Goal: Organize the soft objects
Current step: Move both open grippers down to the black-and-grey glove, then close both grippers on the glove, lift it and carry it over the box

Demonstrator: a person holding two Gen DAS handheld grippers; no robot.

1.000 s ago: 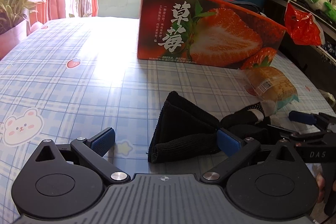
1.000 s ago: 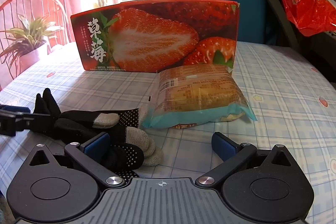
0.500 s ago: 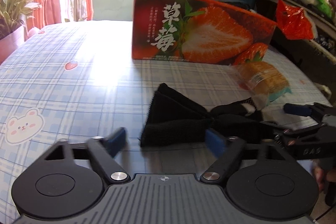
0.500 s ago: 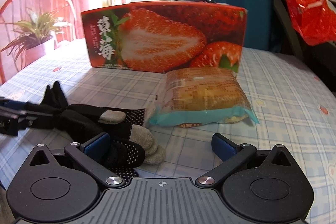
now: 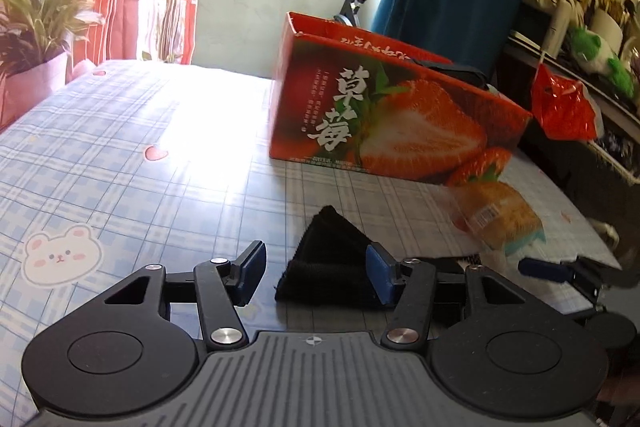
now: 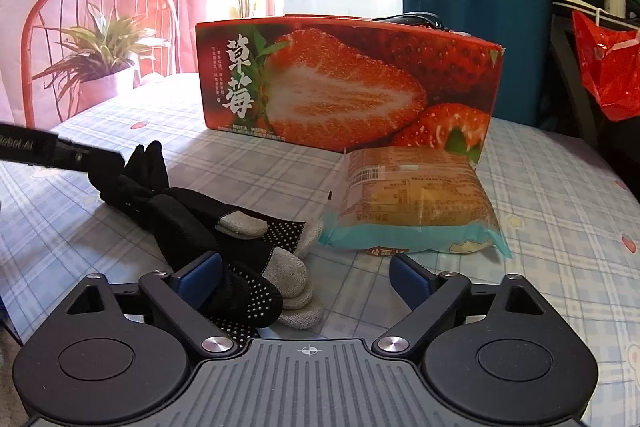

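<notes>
Black knit fills the gap ahead of the left gripper (image 5: 316,277): the cuff end of the gloves (image 5: 328,263) lies between its blue pads, against the right pad and well clear of the left one, so the jaws, which have just been closing, are not yet clamped on the fabric (probably a grab for one end). Beyond the fingertips stands the strawberry box (image 5: 396,119), open-topped, a likely home for soft things; a wrapped bread packet (image 5: 500,223) sits ahead to the right. From the right wrist view, the right gripper (image 6: 306,277) has also been closing, though its jaws gape wide; the dotted glove fingers lie against its left pad only, the right pad bare over the checked tablecloth (image 6: 560,195), the packet just ahead.
</notes>
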